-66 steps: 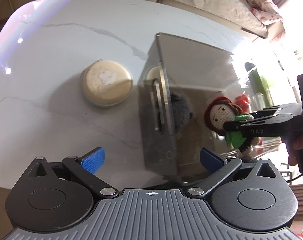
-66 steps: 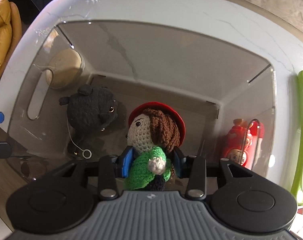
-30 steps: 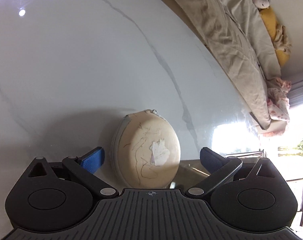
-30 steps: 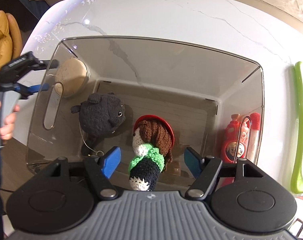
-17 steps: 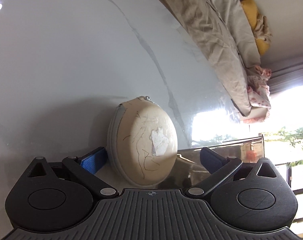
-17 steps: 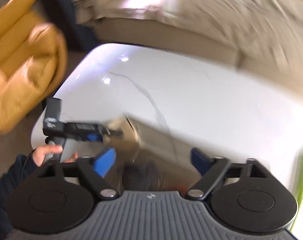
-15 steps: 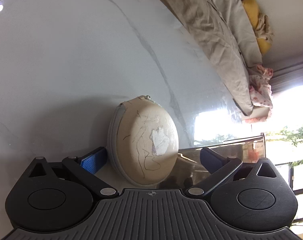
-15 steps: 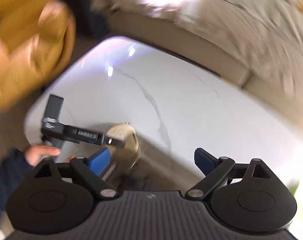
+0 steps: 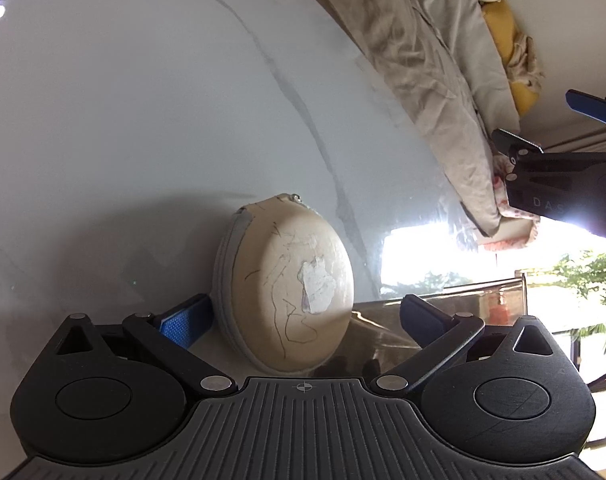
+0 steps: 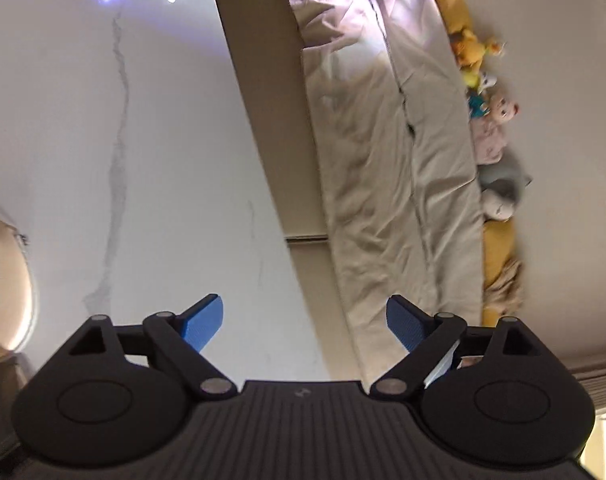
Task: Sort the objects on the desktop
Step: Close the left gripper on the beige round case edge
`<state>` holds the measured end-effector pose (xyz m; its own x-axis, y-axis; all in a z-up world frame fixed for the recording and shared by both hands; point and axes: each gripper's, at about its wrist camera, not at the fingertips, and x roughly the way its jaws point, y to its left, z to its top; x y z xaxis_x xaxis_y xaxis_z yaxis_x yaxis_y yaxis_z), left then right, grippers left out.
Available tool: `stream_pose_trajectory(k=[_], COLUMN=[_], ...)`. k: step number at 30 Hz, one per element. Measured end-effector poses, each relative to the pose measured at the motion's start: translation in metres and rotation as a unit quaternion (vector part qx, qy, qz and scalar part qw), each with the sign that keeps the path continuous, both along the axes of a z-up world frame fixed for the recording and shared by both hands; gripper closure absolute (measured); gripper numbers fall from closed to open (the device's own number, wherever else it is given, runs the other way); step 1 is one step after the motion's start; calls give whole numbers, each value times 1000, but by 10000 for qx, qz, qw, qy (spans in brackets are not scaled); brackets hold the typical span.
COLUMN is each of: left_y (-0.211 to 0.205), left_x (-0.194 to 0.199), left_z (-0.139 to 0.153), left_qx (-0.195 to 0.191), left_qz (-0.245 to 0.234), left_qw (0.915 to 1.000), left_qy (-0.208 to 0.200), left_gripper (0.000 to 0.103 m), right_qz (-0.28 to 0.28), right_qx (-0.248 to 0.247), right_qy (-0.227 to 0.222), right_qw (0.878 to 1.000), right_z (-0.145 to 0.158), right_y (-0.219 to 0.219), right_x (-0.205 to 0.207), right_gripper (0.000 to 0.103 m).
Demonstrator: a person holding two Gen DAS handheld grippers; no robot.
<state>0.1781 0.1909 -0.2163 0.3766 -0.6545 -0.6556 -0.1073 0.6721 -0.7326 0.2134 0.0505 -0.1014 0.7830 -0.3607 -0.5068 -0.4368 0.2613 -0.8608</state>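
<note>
A round beige zip case [image 9: 287,288] with pen scribbles and a worn white patch lies on the white marble table [image 9: 143,120]. My left gripper [image 9: 303,316] is open around it, its left blue pad close to the case's side and its right pad clear of it. The smoky clear storage bin [image 9: 443,300] stands just right of the case. My right gripper [image 10: 305,322] is open and empty, raised over the table; it also shows in the left wrist view [image 9: 551,132] at the upper right. The case's edge shows at the right wrist view's left border [image 10: 3,280].
A sofa under a beige cover [image 10: 383,160] runs along the table's far side, with several plush toys [image 10: 491,120] on it. Bright window glare [image 9: 443,260] falls on the table beyond the bin.
My right gripper let the crochet doll go into the bin, then lifted out and swung up toward the sofa. My left gripper closed in around the beige case, still open.
</note>
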Motion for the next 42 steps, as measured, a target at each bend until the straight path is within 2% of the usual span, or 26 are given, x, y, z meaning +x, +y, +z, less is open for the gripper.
stream_pose_trajectory(k=[6, 8, 9, 10, 12, 14, 15, 16, 18, 20, 22, 23, 24, 25, 27, 30, 31, 33, 36, 37, 39, 42], left_y=[6, 7, 7, 7, 8, 8, 8, 8, 10, 12, 20, 25, 29, 34, 43, 56, 56, 55, 54, 53, 53, 54], left_x=[-6, -6, -6, -6, -5, -4, -3, -3, -3, -3, -4, -4, -5, -6, -7, -10, -11, -12, -12, -11, -11, -11], left_z=[-2, -3, -3, -3, -3, -3, -3, -2, -3, -4, -6, -7, -9, -13, -21, -32, -32, -30, -28, -27, -26, -25], left_qx=[-96, -105, -110, -116, -129, -129, -113, -104, -142, -188, -233, -223, -236, -361, -609, -960, -954, -871, -793, -779, -764, -758], left_qz=[16, 6, 10, 15, 29, 27, 7, -7, -7, 1, 107, 166, 224, 278, 386, 536, 520, 481, 465, 466, 478, 471], left_qw=[9999, 9999, 9999, 9999, 9999, 9999, 9999, 9999, 9999, 9998, 9996, 9996, 9994, 9990, 9973, 9934, 9937, 9947, 9954, 9955, 9955, 9956], left_qy=[-25, -35, -30, -25, -18, -15, -21, -28, -48, -66, -66, -71, -64, 2, 133, 315, 293, 255, 265, 272, 287, 301], left_gripper=[0, 0, 0, 0, 0, 0, 0, 0, 0, 2, 8, 22, 45, 54, 58, 60, 60, 60, 60, 60, 60, 60], right_qz=[108, -65, -257, -429, -685, -821, -835, -849, -893, -928, -930, -942, -966, -1008, -1013, -950, -954, -1050, -1185, -1199, -1123, -943], right_qx=[82, 683, 1293, 1932, 3112, 3852, 4035, 4127, 4212, 4214, 4240, 4290, 4365, 4420, 4449, 4483, 4546, 4728, 4990, 5011, 4920, 4712], right_qy=[287, 570, 885, 1240, 1879, 2366, 2586, 2765, 2972, 3097, 3170, 3283, 3395, 3491, 3619, 3666, 3696, 3806, 4213, 4308, 4416, 4446], right_qw=[9995, 9960, 9873, 9723, 9291, 8882, 8737, 8637, 8522, 8473, 8432, 8363, 8276, 8202, 8129, 8097, 8047, 7877, 7480, 7409, 7418, 7559], right_z=[-7, 9, 23, 39, 66, 85, 91, 95, 99, 100, 100, 98, 97, 96, 95, 97, 98, 103, 108, 108, 108, 108], right_y=[-1, -3, -8, -14, -28, -40, -44, -46, -50, -51, -52, -51, -52, -52, -50, -48, -49, -51, -57, -57, -55, -46], right_x=[-7, -8, -5, -3, -1, -4, -6, -7, -8, -8, -6, -2, -1, -1, -4, -8, -10, -14, -24, -29, -42, -61], right_gripper=[10, 11, 11, 11, 11, 10, 9, 9, 9, 9, 9, 9, 9, 9, 9, 9, 9, 9, 9, 8, 8, 8])
